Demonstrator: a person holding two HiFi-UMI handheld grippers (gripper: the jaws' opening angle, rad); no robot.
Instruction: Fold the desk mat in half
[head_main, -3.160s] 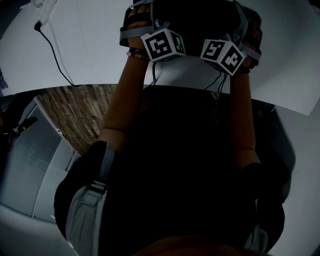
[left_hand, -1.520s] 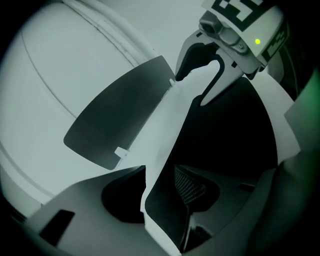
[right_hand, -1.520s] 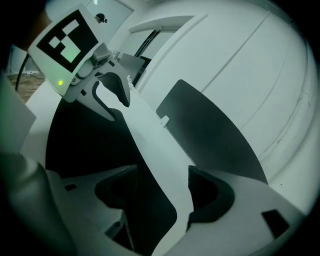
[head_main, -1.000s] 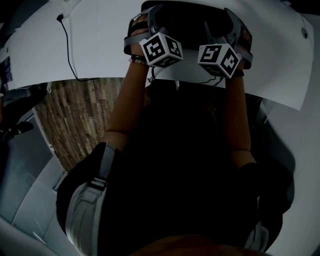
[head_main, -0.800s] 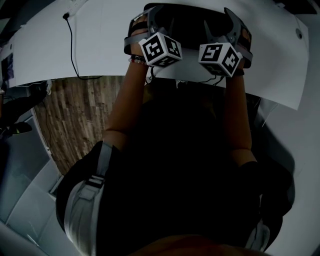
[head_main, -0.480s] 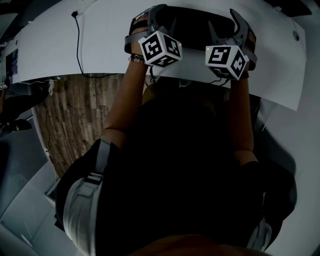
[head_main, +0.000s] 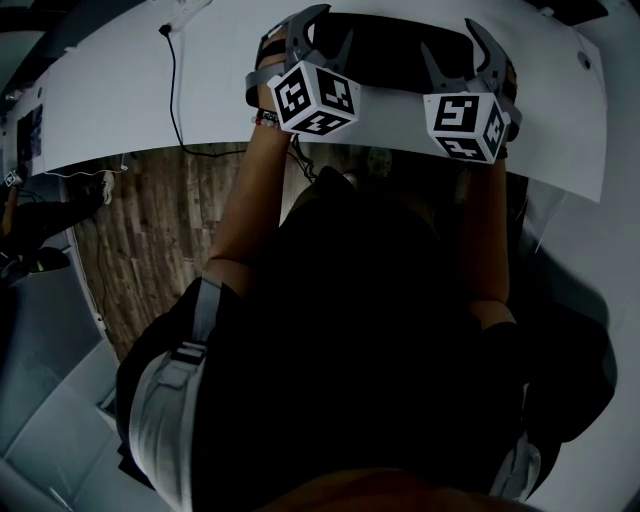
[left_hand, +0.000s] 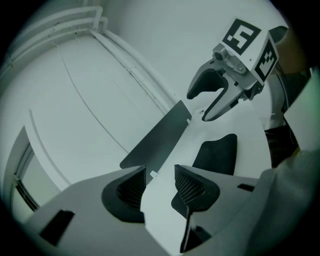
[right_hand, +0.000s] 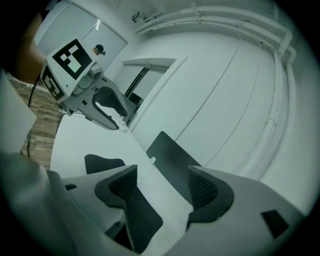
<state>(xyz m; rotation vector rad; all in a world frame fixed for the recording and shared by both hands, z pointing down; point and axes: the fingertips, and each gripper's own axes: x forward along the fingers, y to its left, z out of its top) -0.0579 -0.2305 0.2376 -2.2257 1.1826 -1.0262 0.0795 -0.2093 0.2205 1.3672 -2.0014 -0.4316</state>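
Note:
The dark desk mat (head_main: 395, 55) lies flat on the white table (head_main: 110, 100), at the top of the head view. My left gripper (head_main: 322, 35) hovers at its near left end and my right gripper (head_main: 455, 50) at its near right end, each under a marker cube. In the left gripper view the mat (left_hand: 160, 137) is a dark strip ahead of my left gripper (left_hand: 160, 182), whose jaws stand apart with only table showing between them. In the right gripper view the mat (right_hand: 172, 157) lies ahead of my right gripper (right_hand: 162, 185), whose jaws are also apart and hold nothing.
A black cable (head_main: 175, 75) runs across the table's left part and over its near edge. Below the edge is wooden floor (head_main: 150, 230). The person's dark torso fills the lower head view. White wall panels (left_hand: 75, 90) rise behind the table.
The two grippers have drawn a little apart, the right one moving right along the mat's near edge. The view has shifted, and more of the mat and table shows.

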